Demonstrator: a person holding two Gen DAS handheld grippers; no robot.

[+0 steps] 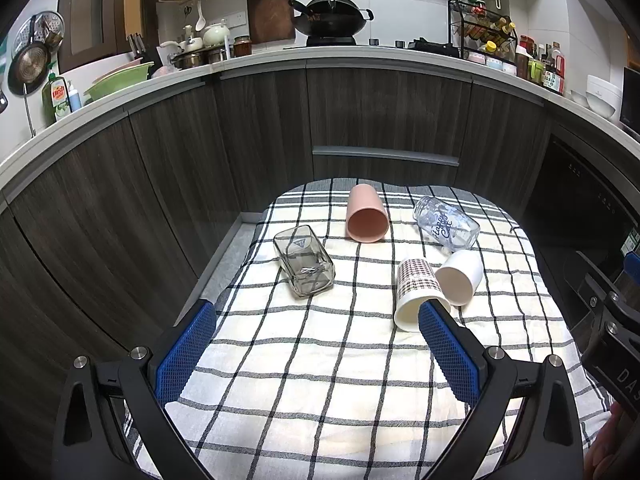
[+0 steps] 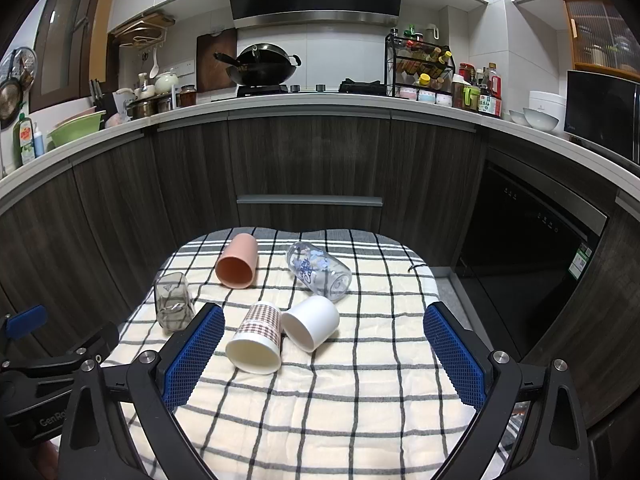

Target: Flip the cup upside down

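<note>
Hovering wide open, empty: L gripper (image 1: pixel 316 320), R gripper (image 2: pixel 324 324).

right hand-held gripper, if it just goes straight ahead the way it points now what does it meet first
Most likely the patterned paper cup, lying on its side on the checked cloth, mouth toward the right hand-held gripper. The white cup touches it just behind. Depth is unclear, so the open fingers could pass over it.

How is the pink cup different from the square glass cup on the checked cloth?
The pink cup is opaque and round; the square glass cup is clear, greyish, with flat sides. The pink cup lies near the far edge of the cloth; the glass cup lies nearer, at its left side. The pink cup looks empty; something small and pale shows in the glass one. Both lie on their sides, untouched.
</note>
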